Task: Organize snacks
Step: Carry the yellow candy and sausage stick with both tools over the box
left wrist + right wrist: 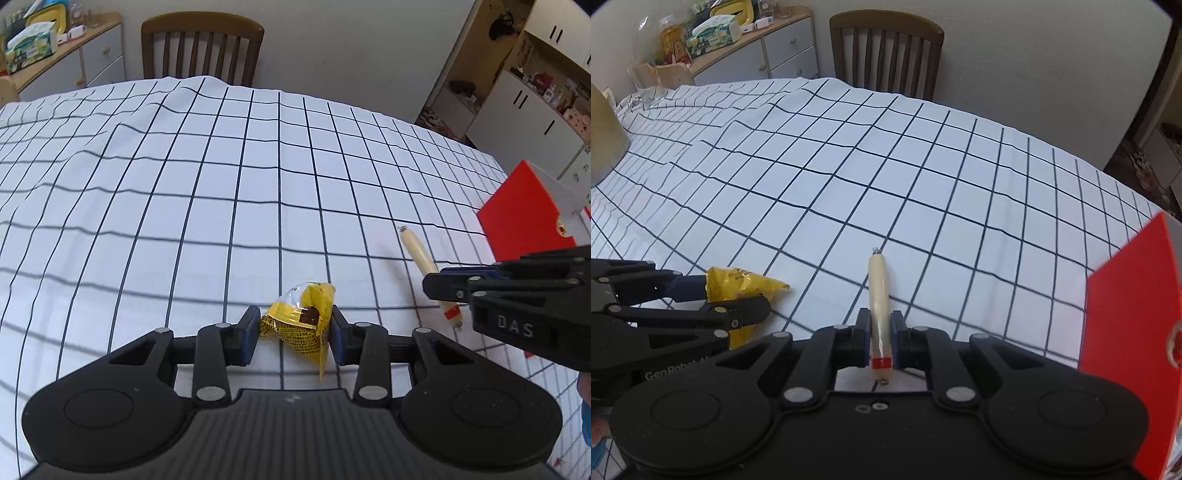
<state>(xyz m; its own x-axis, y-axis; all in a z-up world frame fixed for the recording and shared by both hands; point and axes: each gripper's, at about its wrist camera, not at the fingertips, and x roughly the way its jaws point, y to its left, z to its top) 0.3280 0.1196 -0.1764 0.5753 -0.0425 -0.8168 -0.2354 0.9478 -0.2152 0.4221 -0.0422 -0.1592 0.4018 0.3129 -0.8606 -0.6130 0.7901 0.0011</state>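
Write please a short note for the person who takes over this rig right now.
Left gripper: shut on the yellow snack packet, just above the checked tablecloth.
Right gripper: shut on the sausage stick, near its red-banded end.
The red box stands on the right.
Done: both snacks gripped.
Left: put both away, probably in the red box; its inside is not visible.

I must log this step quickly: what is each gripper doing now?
Left gripper: closed on the yellow snack packet.
Right gripper: closed on the pale sausage stick.
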